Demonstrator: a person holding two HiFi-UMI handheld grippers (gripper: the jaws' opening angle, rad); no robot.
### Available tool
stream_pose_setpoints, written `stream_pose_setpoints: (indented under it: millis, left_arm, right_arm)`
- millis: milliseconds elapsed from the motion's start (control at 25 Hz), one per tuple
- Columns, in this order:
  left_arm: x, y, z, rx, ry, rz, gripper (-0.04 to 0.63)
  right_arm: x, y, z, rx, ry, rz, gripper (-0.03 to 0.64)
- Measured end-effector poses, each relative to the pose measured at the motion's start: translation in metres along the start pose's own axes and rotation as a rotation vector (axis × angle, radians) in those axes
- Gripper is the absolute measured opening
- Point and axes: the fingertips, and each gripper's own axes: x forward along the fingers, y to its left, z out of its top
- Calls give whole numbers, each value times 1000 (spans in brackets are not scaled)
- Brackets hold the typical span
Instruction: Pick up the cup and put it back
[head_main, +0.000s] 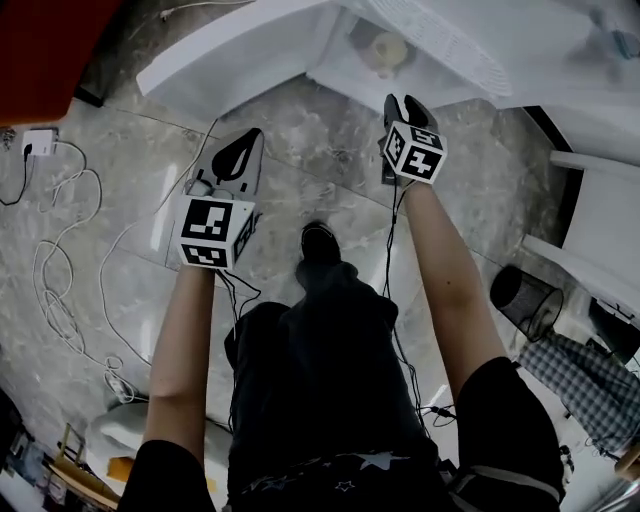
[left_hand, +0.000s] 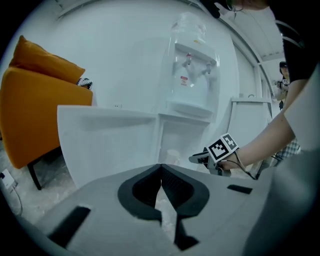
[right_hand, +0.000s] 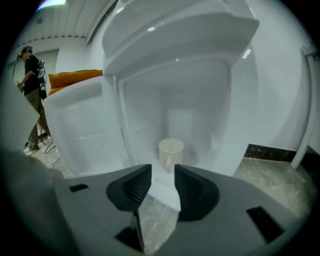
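"While the cabinet door (left_hand: 107, 132) stands swung open, where is the cup?"

"I see the cup (right_hand: 171, 151) upright, deep in the low compartment (right_hand: 200, 120) under the water dispenser (left_hand: 190, 75). Its handle seems to face me. That's why I hold the right gripper (right_hand: 162, 175) low and tipped downward: it looks straight in at the cup."

"Holding anything?"

"No. It's released, jaws apart, with only the compartment's edge and the marble floor (head_main: 330, 140) showing between them. The cup sits beyond the tips, untouched."

"And the left?"

"The left gripper (left_hand: 161, 170) is clenched on nothing, pads meeting at the tips. It's off to the door's side, I judge to stay out of the way."

"So the pick-up?"

"Not begun, I'd say. The right must go forward until its jaws bracket the cup's wall or handle."
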Motion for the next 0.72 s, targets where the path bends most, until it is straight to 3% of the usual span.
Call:
stream_pose_setpoints:
  millis: [200, 400, 560, 720]
  left_arm:
    - [35, 22, -22, -6, -34, 3, 11]
    - [52, 38, -37, -19, -44, 14, 11]
    - [56, 40, -44, -23, -52, 5, 11]
    - [55, 41, -44, -32, -49, 1, 10]
  right_arm:
    - [64, 7, -11, 32, 15, 16, 169]
    - [105, -16, -22, 55, 86, -112, 166]
    - [116, -23, -21, 60, 110, -158, 65]
    - [110, -21, -14, 7, 121, -177, 48]
